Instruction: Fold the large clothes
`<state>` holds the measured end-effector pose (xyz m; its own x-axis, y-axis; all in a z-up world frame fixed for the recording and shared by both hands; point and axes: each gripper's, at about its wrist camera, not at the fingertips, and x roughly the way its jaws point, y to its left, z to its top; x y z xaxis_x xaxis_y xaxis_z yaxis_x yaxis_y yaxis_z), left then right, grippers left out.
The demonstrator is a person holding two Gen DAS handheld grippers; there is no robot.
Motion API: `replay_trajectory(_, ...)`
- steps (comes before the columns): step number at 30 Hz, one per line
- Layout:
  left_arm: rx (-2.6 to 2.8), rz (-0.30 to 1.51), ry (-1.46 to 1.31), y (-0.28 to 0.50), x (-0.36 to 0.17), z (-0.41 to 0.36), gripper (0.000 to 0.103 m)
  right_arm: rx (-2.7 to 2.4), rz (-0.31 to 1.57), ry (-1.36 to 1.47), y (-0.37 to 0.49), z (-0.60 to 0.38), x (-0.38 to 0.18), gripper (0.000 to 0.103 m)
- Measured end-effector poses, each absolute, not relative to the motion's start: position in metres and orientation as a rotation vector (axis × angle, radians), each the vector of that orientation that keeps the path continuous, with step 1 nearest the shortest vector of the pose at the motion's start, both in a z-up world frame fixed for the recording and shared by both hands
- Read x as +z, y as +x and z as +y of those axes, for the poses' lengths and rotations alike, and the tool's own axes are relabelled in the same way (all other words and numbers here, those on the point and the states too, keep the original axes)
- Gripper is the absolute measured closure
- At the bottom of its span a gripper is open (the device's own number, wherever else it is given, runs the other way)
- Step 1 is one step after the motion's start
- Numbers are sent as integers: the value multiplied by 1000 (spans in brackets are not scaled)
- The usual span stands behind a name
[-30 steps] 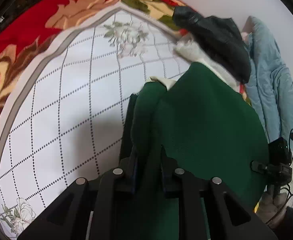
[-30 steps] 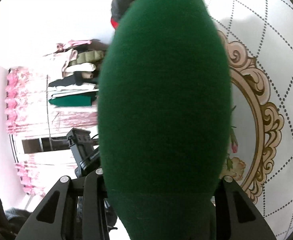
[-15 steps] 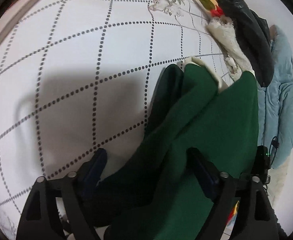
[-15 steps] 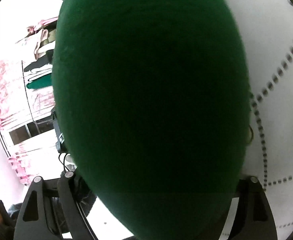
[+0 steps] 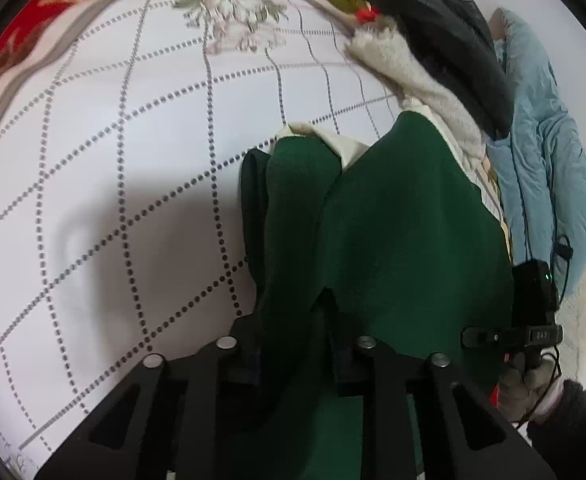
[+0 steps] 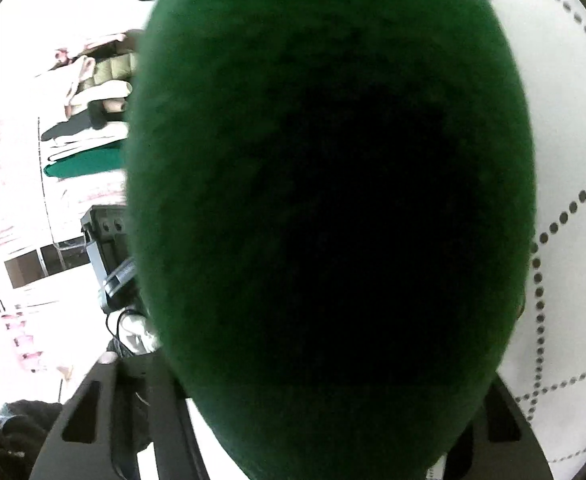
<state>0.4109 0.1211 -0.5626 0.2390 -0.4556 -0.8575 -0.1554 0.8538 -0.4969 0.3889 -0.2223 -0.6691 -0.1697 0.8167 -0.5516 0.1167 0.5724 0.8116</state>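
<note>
My left gripper (image 5: pixel 293 344) has its jaws clamped on a fold of the green garment (image 5: pixel 393 232), which runs from the bottom centre of the left wrist frame up to its cream collar (just below a black jacket (image 5: pixel 445 44) and a pale blue coat (image 5: pixel 545 168) at upper right). It lies over the white quilt (image 5: pixel 133 160) with dotted diamond lines. In my right wrist view the green garment (image 6: pixel 333 200) fills nearly the whole frame, so I cannot tell how my right gripper (image 6: pixel 325 452) has its jaws set.

Your left claw (image 5: pixel 293 364) matt black plastic with dull metal pins, green garment (image 5: pixel 405 240) soft felted matt cloth, beyond it a nubbly cream fleece (image 5: pixel 425 92), glossy black jacket (image 5: pixel 445 40), quilted pale-blue coat (image 5: pixel 549 168), smooth printed bedspread (image 5: pixel 113 168) beneath.
</note>
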Motion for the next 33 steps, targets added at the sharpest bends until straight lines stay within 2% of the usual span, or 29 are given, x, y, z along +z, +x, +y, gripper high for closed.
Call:
replay_trajectory(4, -200, 1306, -542, 406, -542, 131, 89, 773, 1573, 813, 372, -219, -652, 61)
replay_trajectory(10, -188, 1265, -511, 409, -503, 142, 91, 788, 1509, 854, 367, -210, -630, 63)
replay_trajectory(16, -167, 1194, -506, 420, -442, 163, 93, 874, 1451, 841, 376, -178, -568, 63)
replay_trajectory(27, -82, 1033, -489, 471, -318, 208, 93, 1015, 1351, 755, 484, -155, -434, 64)
replay_trajectory(33, -15, 962, -486, 514, -269, 219, 93, 1104, 1334, 713, 595, -167, -381, 64)
